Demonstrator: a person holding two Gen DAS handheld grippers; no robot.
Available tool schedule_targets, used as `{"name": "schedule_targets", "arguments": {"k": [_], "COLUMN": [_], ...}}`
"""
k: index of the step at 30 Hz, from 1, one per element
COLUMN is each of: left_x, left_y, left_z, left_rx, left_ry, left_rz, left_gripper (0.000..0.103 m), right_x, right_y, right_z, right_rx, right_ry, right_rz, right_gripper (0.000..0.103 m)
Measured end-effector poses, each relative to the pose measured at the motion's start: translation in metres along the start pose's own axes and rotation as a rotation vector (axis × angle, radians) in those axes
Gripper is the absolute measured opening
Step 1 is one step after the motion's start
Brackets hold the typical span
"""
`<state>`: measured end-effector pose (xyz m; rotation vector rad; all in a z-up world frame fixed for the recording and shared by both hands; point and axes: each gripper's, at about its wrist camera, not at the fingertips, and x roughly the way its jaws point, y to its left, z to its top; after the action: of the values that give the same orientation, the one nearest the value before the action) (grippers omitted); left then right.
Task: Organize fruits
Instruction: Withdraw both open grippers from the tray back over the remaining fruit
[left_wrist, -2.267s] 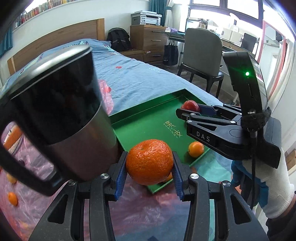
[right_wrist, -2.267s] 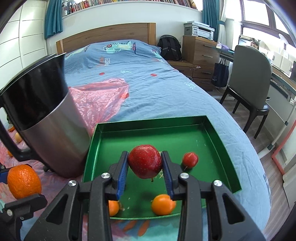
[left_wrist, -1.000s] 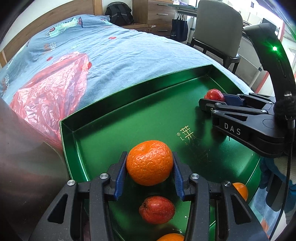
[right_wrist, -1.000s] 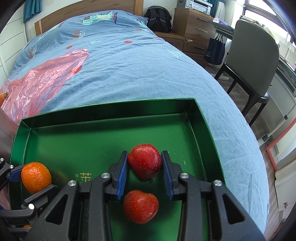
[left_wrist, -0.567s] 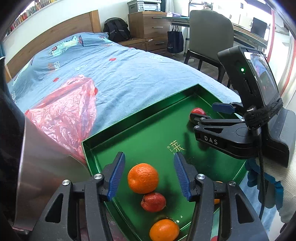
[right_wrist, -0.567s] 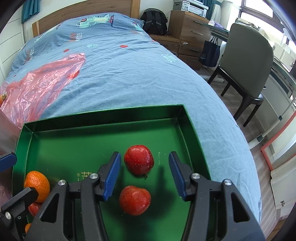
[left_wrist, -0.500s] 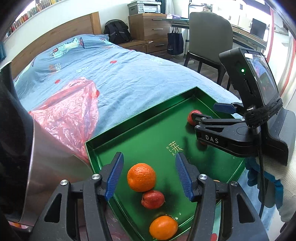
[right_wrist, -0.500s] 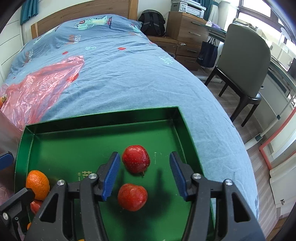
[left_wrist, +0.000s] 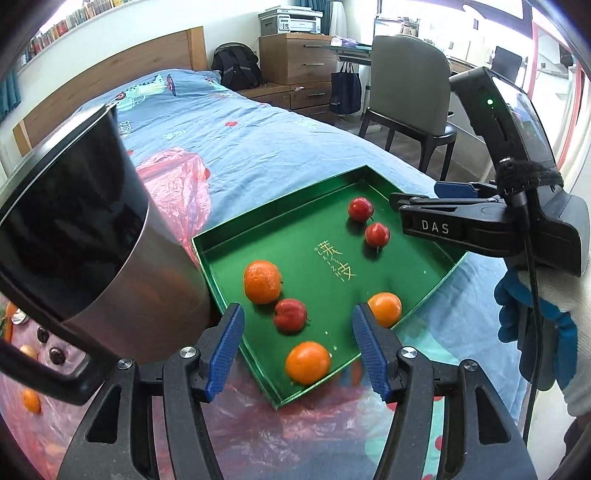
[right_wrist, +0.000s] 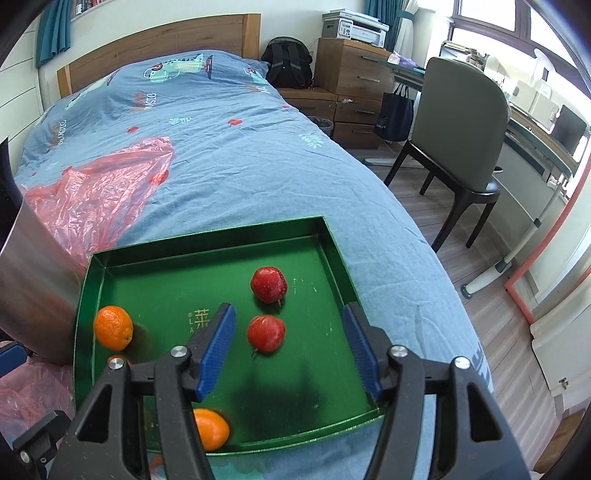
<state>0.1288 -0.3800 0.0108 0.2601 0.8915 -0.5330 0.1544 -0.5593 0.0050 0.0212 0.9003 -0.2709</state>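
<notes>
The green tray (right_wrist: 334, 245) lies on the blue bedspread (right_wrist: 229, 147), its left wall close to a steel pitcher (left_wrist: 92, 236). The left gripper (left_wrist: 297, 343) has just been opening – jaws apart, nothing between them; the big orange (left_wrist: 262, 281) rests near the left wall. The right gripper (right_wrist: 288, 350) is released too, above two red fruits (right_wrist: 269, 283), perhaps small apples, which sit apart from the right wall. The tray's middle stays free.
</notes>
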Motion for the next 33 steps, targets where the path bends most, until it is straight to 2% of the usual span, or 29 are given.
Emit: {"name": "schedule_targets", "arguments": {"k": [17,33], "left_x": [-0.062,-0.092], "left_y": [0.046,0.095], "left_z": [-0.076,-0.137], "left_rx": [-0.079,-0.171], "left_ry": [-0.012,-0.006], "left_rz": [0.087,0.178], "left_gripper": [0.059,0.059], "right_x": [-0.081,-0.114], "right_y": [0.052,0.120], "right_z": [-0.056,-0.110], "right_rx": [-0.002,-0.041], "right_ry": [-0.040,-0.018], "right_rz": [0.089,0.188], "right_gripper": [0.103,0.103]}}
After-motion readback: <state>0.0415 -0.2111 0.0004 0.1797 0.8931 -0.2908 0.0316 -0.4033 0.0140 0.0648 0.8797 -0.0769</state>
